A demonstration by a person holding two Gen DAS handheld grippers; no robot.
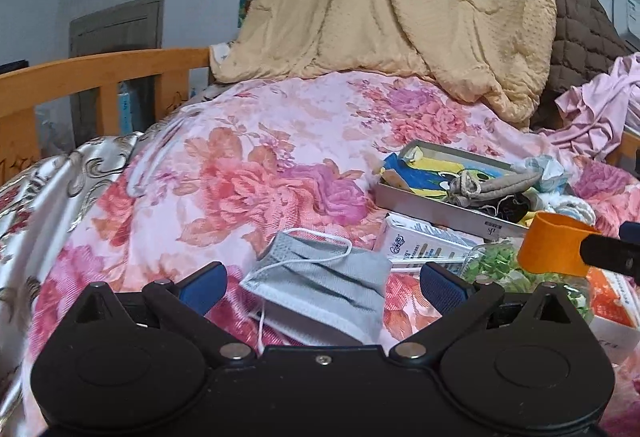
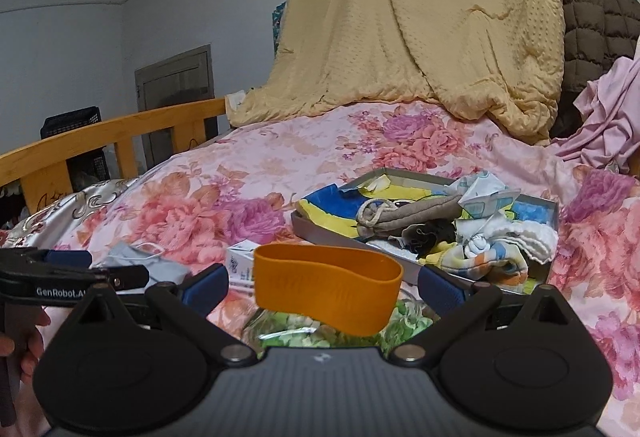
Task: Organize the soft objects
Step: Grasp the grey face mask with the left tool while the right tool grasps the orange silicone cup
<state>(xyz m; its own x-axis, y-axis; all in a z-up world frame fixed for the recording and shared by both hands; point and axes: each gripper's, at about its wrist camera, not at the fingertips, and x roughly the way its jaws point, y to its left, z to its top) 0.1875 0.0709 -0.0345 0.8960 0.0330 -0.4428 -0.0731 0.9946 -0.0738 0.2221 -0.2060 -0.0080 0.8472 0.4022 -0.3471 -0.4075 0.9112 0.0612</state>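
Left wrist view: bed covered by a pink floral quilt, wooden bed rail on the left side, grey-white wall and a door behind it, a tan blanket heaped at the far end with brown quilted bedding and pale pink cloth beside it. A grey pleated face mask with white ear loops lies flat on the quilt, right between the fingers of the left gripper, which are spread wide and touch nothing. Ahead and right of the fingers: a white carton, then a shallow grey tray piled with a blue-yellow cloth and a beige drawstring pouch. At the right edge an orange band is seen off the quilt, next to the other gripper's black tip. Right wrist view: same bed, rail, wall and tan blanket. The orange band, a wide rubbery loop, sits between the fingers of the right gripper, above a clear bag of green bits; fingers spread wide, and contact with the band cannot be told. The tray with cloths lies ahead and right; the mask and left gripper sit at far left, with a hand on its handle.
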